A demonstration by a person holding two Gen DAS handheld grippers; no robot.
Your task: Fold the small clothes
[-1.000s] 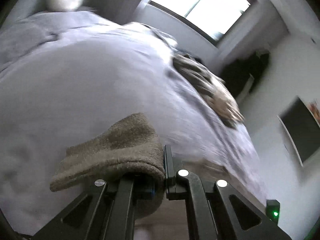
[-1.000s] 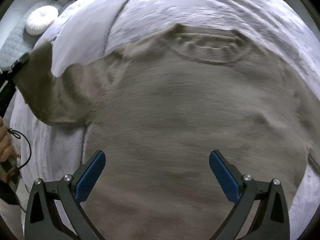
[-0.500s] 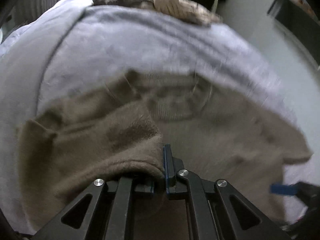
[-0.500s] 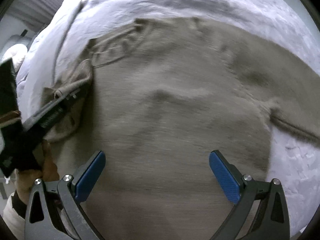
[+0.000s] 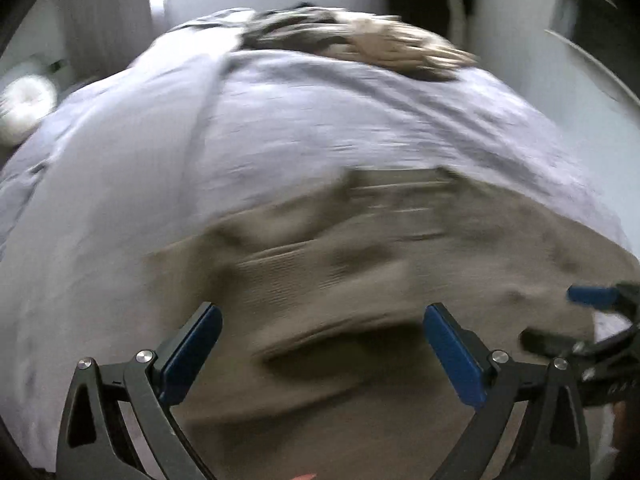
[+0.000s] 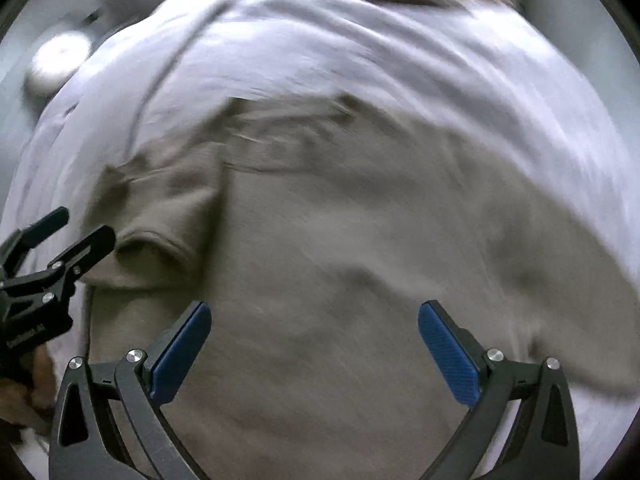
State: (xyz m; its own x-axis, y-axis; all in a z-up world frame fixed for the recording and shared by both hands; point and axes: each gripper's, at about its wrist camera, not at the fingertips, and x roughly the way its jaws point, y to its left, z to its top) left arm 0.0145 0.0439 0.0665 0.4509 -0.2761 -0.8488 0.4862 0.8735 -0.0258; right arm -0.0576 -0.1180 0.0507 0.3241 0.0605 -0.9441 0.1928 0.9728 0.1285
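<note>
The left gripper [image 5: 322,350] was seen opening, nothing pinched, above the taupe sweater [image 6: 340,260]; the right gripper [image 6: 314,354] was held wide apart, empty, over the bedspread [image 5: 320,120].

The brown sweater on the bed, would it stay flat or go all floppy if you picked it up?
Probably floppy: the brown sweater lies limp on the bedcover, with its folded-in sleeve creased softly. It looks fuzzy, so likely not slippery. It won't roll or break; lifted by one edge, the rest would likely droop.

The left gripper [image 5: 322,354] is opening, and the sleeve [image 6: 160,240] seemingly now lies folded onto the sweater [image 6: 340,280].
</note>
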